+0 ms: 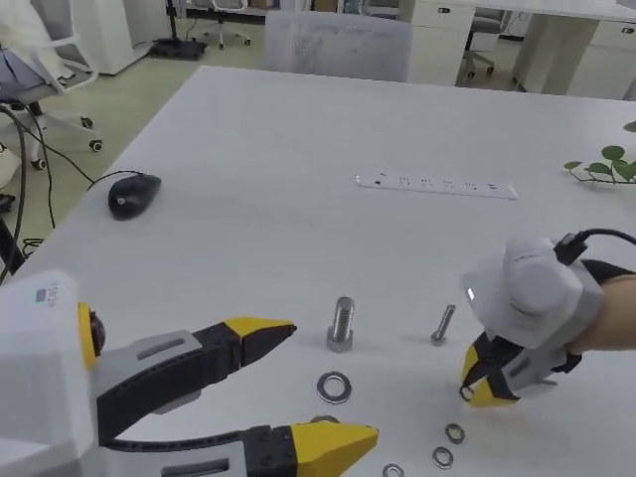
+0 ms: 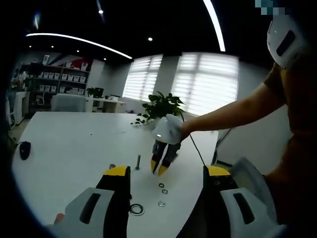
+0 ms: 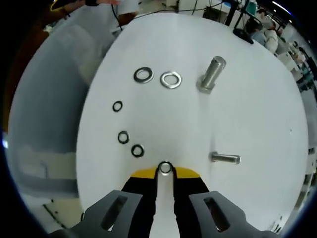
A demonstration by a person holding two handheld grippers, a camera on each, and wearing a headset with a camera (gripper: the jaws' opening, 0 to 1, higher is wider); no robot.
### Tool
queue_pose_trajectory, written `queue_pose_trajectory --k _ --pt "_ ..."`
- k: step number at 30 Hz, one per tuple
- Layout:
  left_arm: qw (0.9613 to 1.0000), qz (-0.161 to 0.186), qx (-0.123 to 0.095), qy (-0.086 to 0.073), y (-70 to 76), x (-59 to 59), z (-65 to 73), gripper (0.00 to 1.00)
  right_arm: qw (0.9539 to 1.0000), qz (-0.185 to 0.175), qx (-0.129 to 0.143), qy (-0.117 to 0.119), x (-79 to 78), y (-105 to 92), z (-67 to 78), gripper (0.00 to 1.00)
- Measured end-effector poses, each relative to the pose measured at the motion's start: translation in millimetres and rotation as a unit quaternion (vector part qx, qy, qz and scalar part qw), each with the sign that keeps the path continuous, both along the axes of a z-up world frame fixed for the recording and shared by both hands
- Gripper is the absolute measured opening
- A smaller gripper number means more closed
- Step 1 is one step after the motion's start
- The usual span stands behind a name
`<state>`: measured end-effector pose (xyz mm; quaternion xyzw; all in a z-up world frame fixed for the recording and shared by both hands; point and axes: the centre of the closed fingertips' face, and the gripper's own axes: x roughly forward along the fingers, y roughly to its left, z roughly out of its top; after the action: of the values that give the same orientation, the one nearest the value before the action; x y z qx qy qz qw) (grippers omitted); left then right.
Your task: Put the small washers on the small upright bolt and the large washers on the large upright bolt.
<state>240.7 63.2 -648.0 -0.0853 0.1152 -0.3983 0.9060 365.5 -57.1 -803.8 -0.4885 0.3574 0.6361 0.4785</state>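
Observation:
The large bolt [image 1: 341, 323] [image 3: 212, 74] and the small bolt [image 1: 443, 325] [image 3: 225, 158] stand upright on the white table [image 1: 298, 199]. My right gripper [image 1: 482, 390] [image 3: 165, 172] is shut on a small washer [image 3: 165, 167], low over the table just right of the small bolt. Three small washers [image 1: 454, 433] [image 3: 123, 137] lie loose near it. Two large washers [image 1: 334, 387] [image 3: 171, 80] lie in front of the large bolt. My left gripper [image 1: 308, 383] [image 2: 167, 171] hovers open at the near left, with nothing between its jaws.
A black mouse [image 1: 133, 193] lies at the left of the table. A white power strip [image 1: 437, 184] lies farther back, with a plant [image 1: 606, 164] at the right edge. A grey chair [image 1: 338, 45] stands beyond the far edge.

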Motion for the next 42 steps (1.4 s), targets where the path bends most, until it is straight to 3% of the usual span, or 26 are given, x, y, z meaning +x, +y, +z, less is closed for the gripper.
queue_pose_trajectory --k 7,14,22,30,42 --pt "1.0000 -0.001 -0.005 -0.002 -3.1 -0.2 -0.3 0.59 0.9996 -0.008 0.004 -0.029 22.5 -0.5 32.1 0.12" --pt "1.0000 -0.004 -0.007 -0.003 -5.5 -1.0 0.3 0.59 0.9982 -0.014 0.008 -0.057 45.7 14.7 58.3 0.12" --pt "1.0000 0.001 -0.008 -0.003 -2.6 -0.6 2.1 0.58 0.9977 -0.011 -0.012 -0.066 54.1 23.4 51.7 0.12" --pt "0.9996 0.010 -0.026 -0.003 2.3 1.7 5.2 0.58 0.9983 -0.012 -0.011 -0.056 54.6 25.6 48.7 0.12" --pt "0.9997 0.009 -0.022 -0.001 1.6 3.1 3.0 0.58 0.9984 -0.008 -0.014 -0.055 58.4 28.6 41.1 0.12"
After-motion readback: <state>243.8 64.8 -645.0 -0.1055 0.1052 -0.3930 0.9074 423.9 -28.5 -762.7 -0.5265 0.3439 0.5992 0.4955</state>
